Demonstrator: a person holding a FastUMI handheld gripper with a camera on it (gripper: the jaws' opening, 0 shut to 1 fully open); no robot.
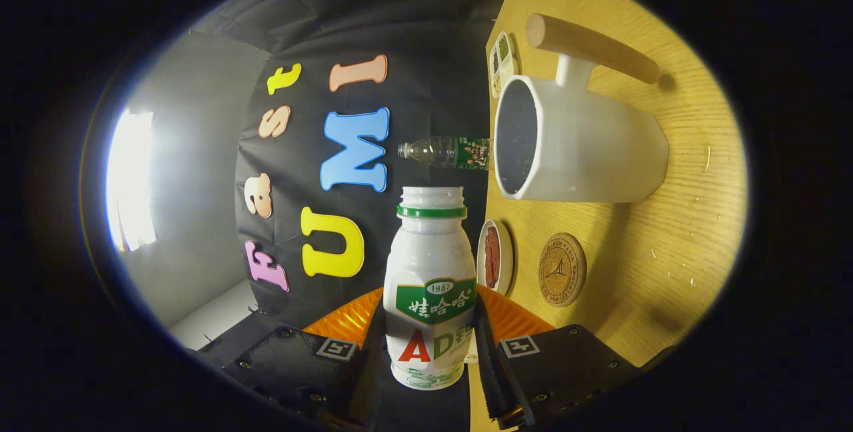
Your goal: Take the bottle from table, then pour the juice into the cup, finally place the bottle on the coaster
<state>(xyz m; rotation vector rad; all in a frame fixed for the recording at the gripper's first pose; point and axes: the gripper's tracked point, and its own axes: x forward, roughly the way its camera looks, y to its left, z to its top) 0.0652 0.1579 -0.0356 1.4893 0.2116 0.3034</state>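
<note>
My gripper (427, 342) is shut on a white juice bottle (430, 265) with a green label, both fingers pressing its lower body. The bottle has no cap and its open mouth (432, 196) is empty of any visible stream. The whole view is rolled, so the wooden table (640, 245) stands like a wall beside the bottle, and the bottle lies roughly level with it. A white cup (586, 145) with a wooden handle (590, 47) stands on the table, its dark opening (515, 137) just beyond and to the side of the bottle's mouth. A round cork coaster (562, 269) lies next to the cup.
A small white dish (494, 257) with something reddish-brown sits between the bottle and the coaster. A clear plastic bottle (448, 152) stands beyond the cup, and a small tray (502, 63) lies farther off. An orange ridged object (346, 320) shows behind the fingers. Droplets dot the table.
</note>
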